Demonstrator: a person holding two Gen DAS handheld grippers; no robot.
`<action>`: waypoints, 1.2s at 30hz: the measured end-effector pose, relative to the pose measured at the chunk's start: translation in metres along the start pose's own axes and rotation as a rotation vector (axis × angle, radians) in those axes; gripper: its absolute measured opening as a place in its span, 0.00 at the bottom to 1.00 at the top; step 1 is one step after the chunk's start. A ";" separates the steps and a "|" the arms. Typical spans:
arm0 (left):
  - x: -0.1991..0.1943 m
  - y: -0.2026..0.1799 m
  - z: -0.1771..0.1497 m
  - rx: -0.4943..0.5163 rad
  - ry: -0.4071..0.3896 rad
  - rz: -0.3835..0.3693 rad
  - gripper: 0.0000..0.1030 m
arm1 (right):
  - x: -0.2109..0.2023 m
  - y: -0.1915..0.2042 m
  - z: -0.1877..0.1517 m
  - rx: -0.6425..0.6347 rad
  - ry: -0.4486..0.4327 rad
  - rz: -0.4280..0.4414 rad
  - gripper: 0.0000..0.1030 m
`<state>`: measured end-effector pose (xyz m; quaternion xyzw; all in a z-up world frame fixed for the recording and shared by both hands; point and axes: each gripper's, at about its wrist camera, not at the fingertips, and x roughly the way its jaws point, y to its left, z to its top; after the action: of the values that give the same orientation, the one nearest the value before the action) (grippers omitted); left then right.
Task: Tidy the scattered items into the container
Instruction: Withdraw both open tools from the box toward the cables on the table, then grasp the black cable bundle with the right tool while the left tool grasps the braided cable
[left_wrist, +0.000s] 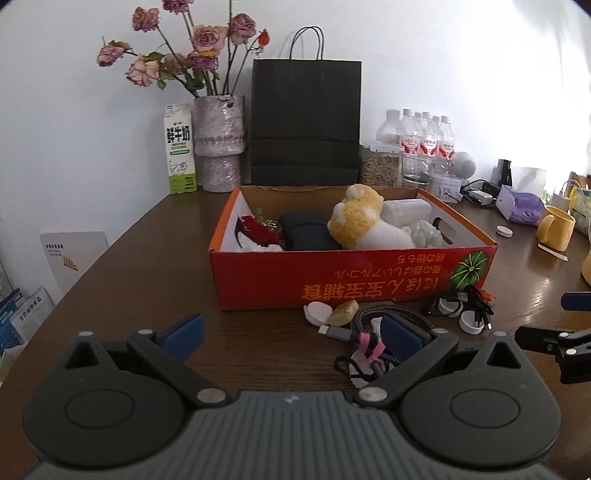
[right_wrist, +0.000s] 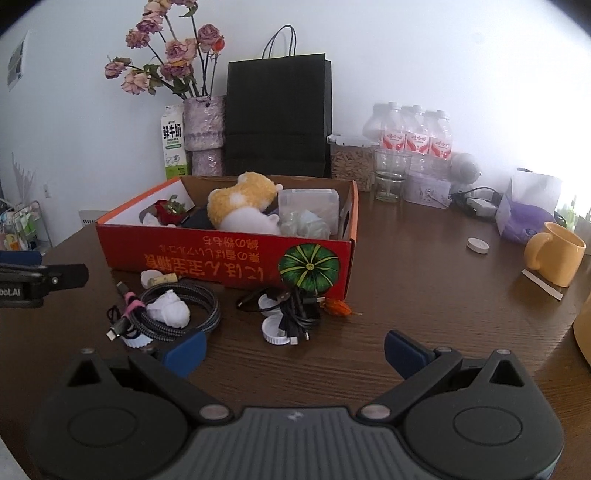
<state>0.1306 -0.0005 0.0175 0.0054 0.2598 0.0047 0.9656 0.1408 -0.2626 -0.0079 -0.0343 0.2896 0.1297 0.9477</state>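
Red cardboard box (right_wrist: 229, 258): centre frame on the brown table (right_wrist: 424, 295), holding a yellow plush toy (right_wrist: 240, 203). Before it, lower left: coiled braided cable (right_wrist: 184, 314), black cable bundle (right_wrist: 299, 314), 2 white caps (right_wrist: 273, 328). Left gripper (left_wrist: 291, 336) and right gripper (right_wrist: 295, 354): both spread, holding nothing.
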 end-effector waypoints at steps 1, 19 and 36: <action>0.002 -0.002 0.000 0.005 0.004 0.001 1.00 | 0.001 -0.001 0.000 0.002 0.001 -0.001 1.00; 0.026 0.001 0.004 -0.003 0.056 0.049 1.00 | 0.073 -0.010 0.023 0.026 0.082 0.020 0.68; 0.035 -0.009 0.008 0.021 0.072 0.039 1.00 | 0.091 -0.028 0.025 0.116 0.131 0.101 0.34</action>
<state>0.1651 -0.0095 0.0067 0.0205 0.2943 0.0211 0.9553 0.2342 -0.2655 -0.0384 0.0270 0.3592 0.1579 0.9194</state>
